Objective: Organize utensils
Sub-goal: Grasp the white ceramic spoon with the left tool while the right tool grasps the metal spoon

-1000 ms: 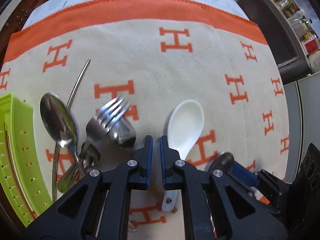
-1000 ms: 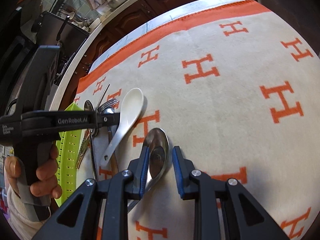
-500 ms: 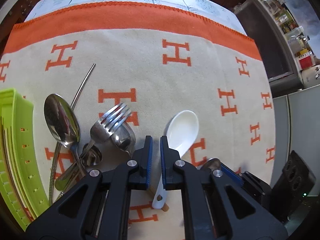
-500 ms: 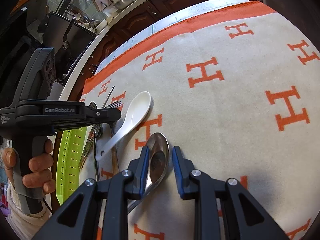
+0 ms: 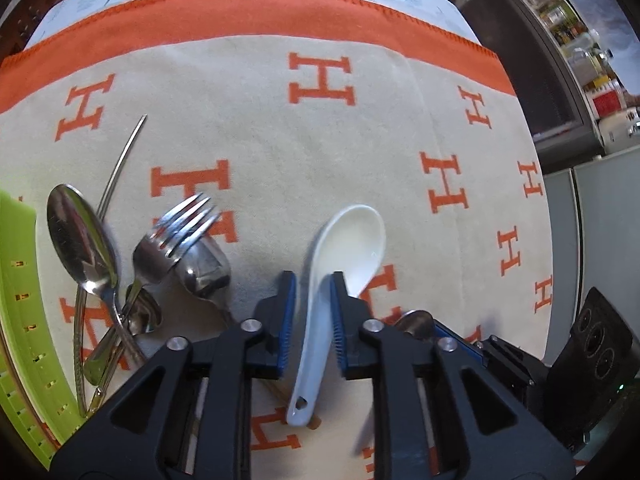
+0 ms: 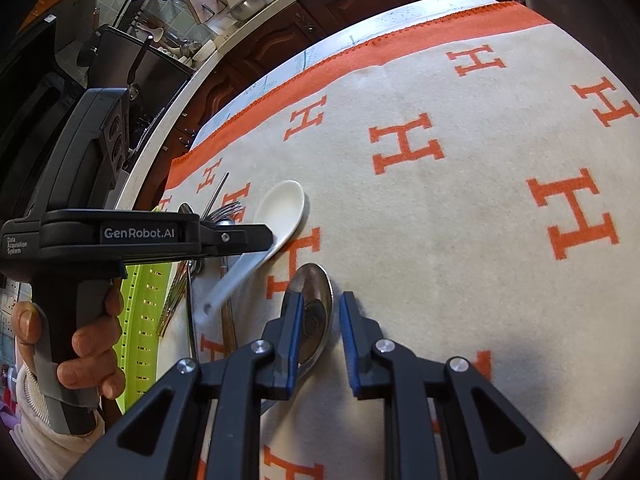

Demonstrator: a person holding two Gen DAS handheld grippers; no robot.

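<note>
My left claw (image 5: 313, 312) stands spread astride the white spoon (image 5: 344, 248), mid-pickup; next I must pinch its handle, then carry it to the green tray (image 5: 20, 320).

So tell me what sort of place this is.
Most likely a home kitchen. Behind the cream cloth with orange H letters runs a pale countertop over dark wooden cabinets, with metal pots and bowls against a tiled wall. Jars and bottles on shelves show in the left wrist view.
</note>
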